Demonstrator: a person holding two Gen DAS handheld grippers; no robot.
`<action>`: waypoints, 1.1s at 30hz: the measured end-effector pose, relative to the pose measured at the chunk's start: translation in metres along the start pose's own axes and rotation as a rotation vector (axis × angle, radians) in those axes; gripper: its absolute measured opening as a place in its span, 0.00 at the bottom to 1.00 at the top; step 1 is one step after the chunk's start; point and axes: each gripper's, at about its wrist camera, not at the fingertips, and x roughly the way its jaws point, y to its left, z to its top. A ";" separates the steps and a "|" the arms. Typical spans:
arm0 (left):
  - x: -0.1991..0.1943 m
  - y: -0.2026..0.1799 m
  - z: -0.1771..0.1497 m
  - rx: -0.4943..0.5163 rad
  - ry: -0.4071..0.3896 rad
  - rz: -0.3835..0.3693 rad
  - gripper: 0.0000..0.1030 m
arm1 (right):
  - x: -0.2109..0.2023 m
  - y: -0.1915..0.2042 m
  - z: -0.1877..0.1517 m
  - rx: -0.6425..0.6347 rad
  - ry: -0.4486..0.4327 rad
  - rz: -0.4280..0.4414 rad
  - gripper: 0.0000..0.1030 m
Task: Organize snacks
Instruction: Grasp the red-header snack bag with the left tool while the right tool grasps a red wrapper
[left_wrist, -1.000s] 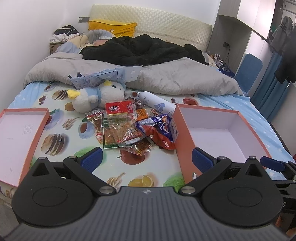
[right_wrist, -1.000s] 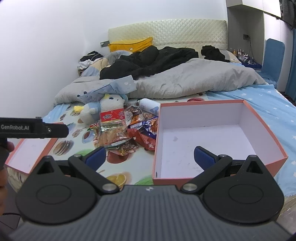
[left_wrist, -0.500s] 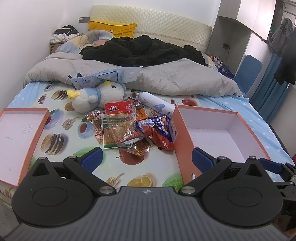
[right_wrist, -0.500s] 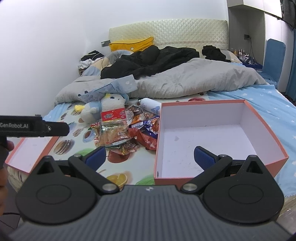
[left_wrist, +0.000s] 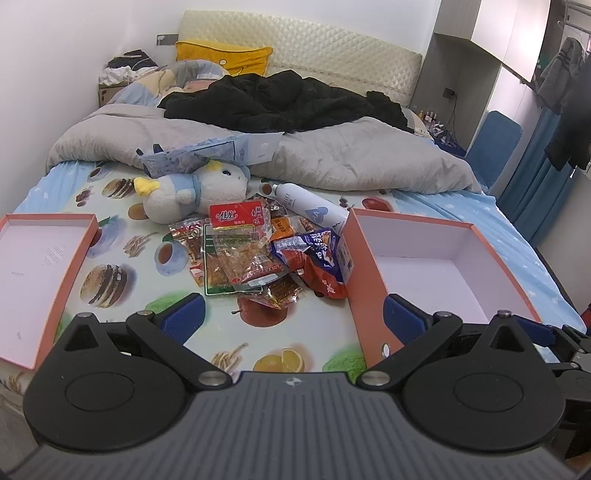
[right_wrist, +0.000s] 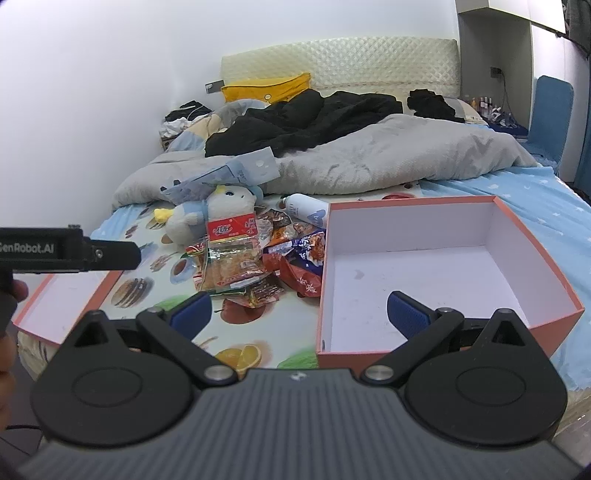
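Left wrist view: a heap of crinkled snack packets (left_wrist: 255, 251) lies mid-bed, a plush toy (left_wrist: 195, 192) at its 11 o'clock, a white bottle (left_wrist: 310, 210) at 1, an orange box (left_wrist: 436, 258) at 3. Left tongs (left_wrist: 291, 317) gape wide, empty.

Right wrist view: snack packets (right_wrist: 251, 258) at 9 o'clock of the box (right_wrist: 443, 258); right tongs (right_wrist: 299, 312) wide, empty.

left gripper (left_wrist: 291, 317) jaws spread wide and empty, right gripper (right_wrist: 299, 312) jaws likewise, side by side
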 end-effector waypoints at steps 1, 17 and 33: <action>0.001 0.001 0.000 -0.001 0.001 -0.001 1.00 | 0.001 0.000 -0.001 -0.003 0.002 0.002 1.00; 0.060 0.031 0.005 -0.002 0.073 -0.018 1.00 | 0.045 0.007 -0.006 0.004 0.008 0.012 1.00; 0.145 0.094 0.022 -0.046 0.042 -0.017 1.00 | 0.110 0.047 0.001 -0.115 -0.020 0.065 0.91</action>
